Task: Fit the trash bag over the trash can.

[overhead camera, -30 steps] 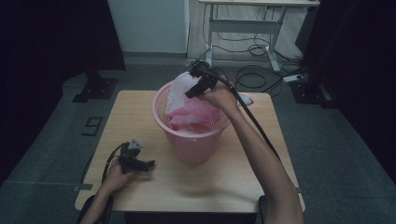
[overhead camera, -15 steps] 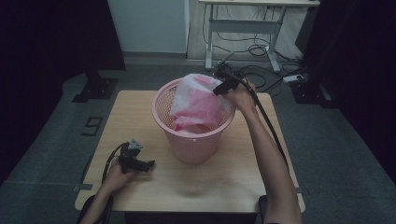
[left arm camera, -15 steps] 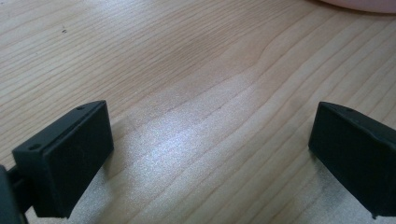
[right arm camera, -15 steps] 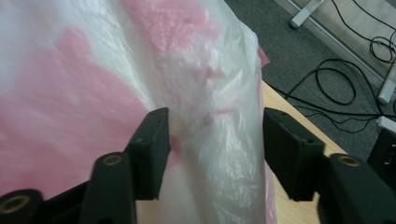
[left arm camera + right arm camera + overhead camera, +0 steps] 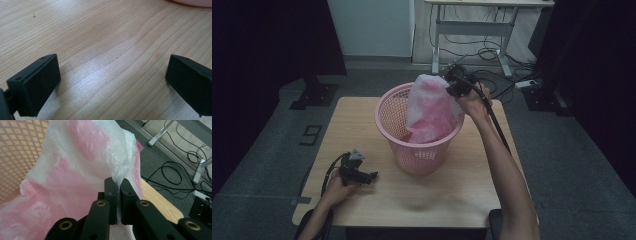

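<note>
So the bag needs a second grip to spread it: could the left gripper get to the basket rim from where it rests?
Probably yes. The left gripper lies open on the table, with bare wood between it and the pink basket.

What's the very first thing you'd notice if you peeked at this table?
The pink basket in the middle of the wooden table jumps out first, with a crinkly white plastic bag sticking up out of it. The right tool has just closed its jaws on the bag's edge at the basket's far right rim. The left tool rests open on the table's near left.
</note>
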Motion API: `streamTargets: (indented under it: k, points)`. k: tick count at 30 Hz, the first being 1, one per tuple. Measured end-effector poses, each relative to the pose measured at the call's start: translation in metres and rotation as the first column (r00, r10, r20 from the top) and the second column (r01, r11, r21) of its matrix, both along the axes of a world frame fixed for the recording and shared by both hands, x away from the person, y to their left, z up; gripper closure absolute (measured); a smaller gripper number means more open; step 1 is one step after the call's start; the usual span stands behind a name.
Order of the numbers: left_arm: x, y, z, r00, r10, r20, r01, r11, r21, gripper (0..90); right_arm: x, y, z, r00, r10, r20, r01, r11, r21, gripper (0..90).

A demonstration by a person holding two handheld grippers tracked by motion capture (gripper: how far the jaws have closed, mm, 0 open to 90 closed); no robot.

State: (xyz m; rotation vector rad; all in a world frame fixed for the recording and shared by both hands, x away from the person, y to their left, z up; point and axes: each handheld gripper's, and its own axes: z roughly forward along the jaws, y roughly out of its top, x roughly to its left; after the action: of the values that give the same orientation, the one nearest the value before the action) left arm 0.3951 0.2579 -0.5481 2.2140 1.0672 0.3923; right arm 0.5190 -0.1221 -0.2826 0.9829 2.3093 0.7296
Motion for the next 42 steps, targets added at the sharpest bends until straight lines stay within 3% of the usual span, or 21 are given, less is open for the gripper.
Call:
streamTargets:
  k: [8, 16, 18, 20, 27, 31, 33, 36, 38, 42]
  points:
    - [0.0, 0.0, 0.0, 1.0, 0.0, 0.0, 0.0, 1.0, 0.0, 0.0, -0.017, 0.009, 0.027, 0.9991, 0.041, 0.01, -0.041, 0.999, 0.034, 87.8]
    - [0.0, 0.0, 0.0, 1.0, 0.002, 0.001, -0.002, 1.0, 0.0, 0.0, -0.041, 0.03, 0.06, 0.9938, 0.109, 0.024, -0.11, 0.992, 0.065, 87.5]
    - [0.0, 0.0, 0.0, 1.0, 0.002, 0.001, -0.002, 1.0, -0.001, 0.0, -0.042, 0.034, 0.06, 0.9925, 0.121, 0.018, -0.122, 0.99, 0.077, 86.7]
    - [0.0, 0.0, 0.0, 1.0, 0.002, 0.001, -0.002, 1.0, 0.0, 0.0, -0.039, 0.037, 0.053, 0.9928, 0.12, 0.005, -0.12, 0.991, 0.059, 84.8]
    - [0.0, 0.0, 0.0, 1.0, 0.0, 0.0, 0.0, 1.0, 0.0, 0.0, -0.024, 0.041, 0.014, 0.989, 0.132, -0.067, -0.128, 0.99, 0.058, 77.8]
    - [0.0, 0.0, 0.0, 1.0, 0.0, 0.0, 0.0, 1.0, 0.001, 0.0, -0.02, 0.041, 0.002, 0.9839, 0.136, -0.116, -0.132, 0.99, 0.044, 56.0]
    - [0.0, 0.0, 0.0, 1.0, 0.0, 0.0, 0.0, 1.0, 0.001, 0.0, -0.022, 0.039, 0.004, 0.9852, 0.132, -0.109, -0.126, 0.99, 0.058, 46.0]
    - [0.0, 0.0, 0.0, 1.0, 0.0, 0.0, 0.0, 1.0, 0.001, 0.0, -0.025, 0.032, 0.015, 0.985, 0.143, -0.097, -0.129, 0.983, 0.133, 37.1]
    - [0.0, 0.0, 0.0, 1.0, 0.0, 0.0, 0.0, 1.0, 0.0, 0.0, -0.027, 0.027, 0.023, 0.985, 0.148, -0.09, -0.132, 0.978, 0.162, 35.2]
    - [0.0, 0.0, 0.0, 1.0, 0.0, 0.0, 0.0, 1.0, 0.001, 0.0, -0.031, 0.022, 0.038, 0.989, 0.135, -0.06, -0.124, 0.978, 0.168, 34.1]
